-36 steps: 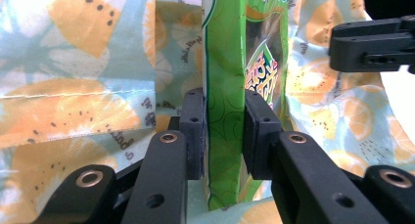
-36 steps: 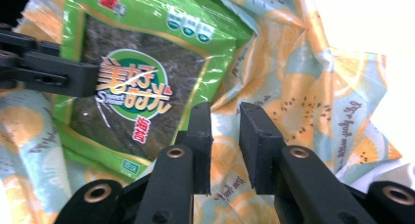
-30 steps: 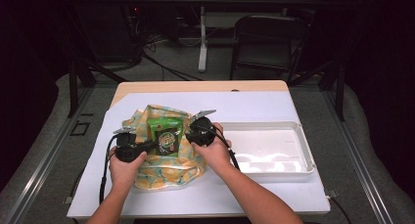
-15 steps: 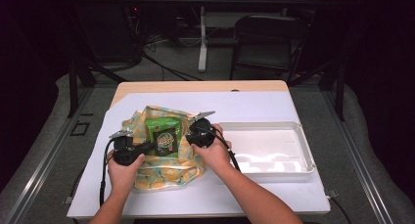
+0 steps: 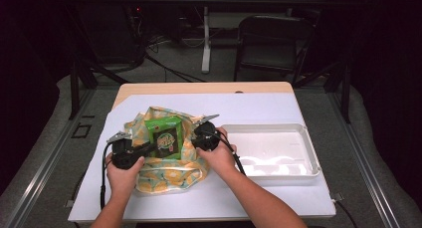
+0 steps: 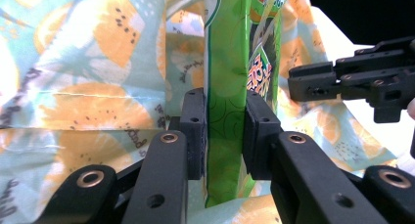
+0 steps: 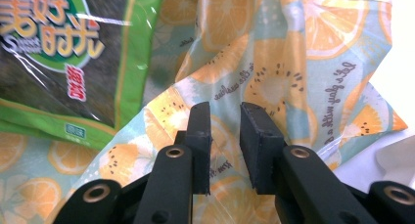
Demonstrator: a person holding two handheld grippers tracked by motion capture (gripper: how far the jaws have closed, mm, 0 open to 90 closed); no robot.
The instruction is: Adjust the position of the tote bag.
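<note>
1. A person's left hand (image 5: 122, 175), coming in over the near edge of the counter (image 5: 259, 106), holds the left gripper (image 5: 149, 147) near the counter's left edge.
2. In the left gripper view, the left gripper (image 6: 223, 131) is clamped on the narrow edge of a glossy green snack packet with a dark printed panel (image 6: 235, 87). Both black pads press the packet's two faces, and the packet stands upright between them.
3. In the high view the green snack packet (image 5: 164, 137) stands inside the mouth of a pale blue fabric bag printed with orange citrus slices (image 5: 169, 175). The bag lies crumpled on the left half of the counter, reaching towards the near edge.
4. The same fabric bag (image 6: 88, 87) fills the background behind the packet in the left gripper view.
5. The right hand (image 5: 219, 156) holds the right gripper (image 5: 191, 138) just to the right of the packet, at the bag's right rim.
6. In the right gripper view, the right gripper (image 7: 225, 119) has a narrow gap between its pads, with bag fabric (image 7: 274, 72) behind and between them. Whether the pads pinch the fabric cannot be told. The packet (image 7: 58, 53) lies to the upper left, apart from this gripper.
7. A shallow white rectangular plastic tray (image 5: 308, 138) rests on the right half of the counter, just beside the right hand and apart from the bag.
</note>
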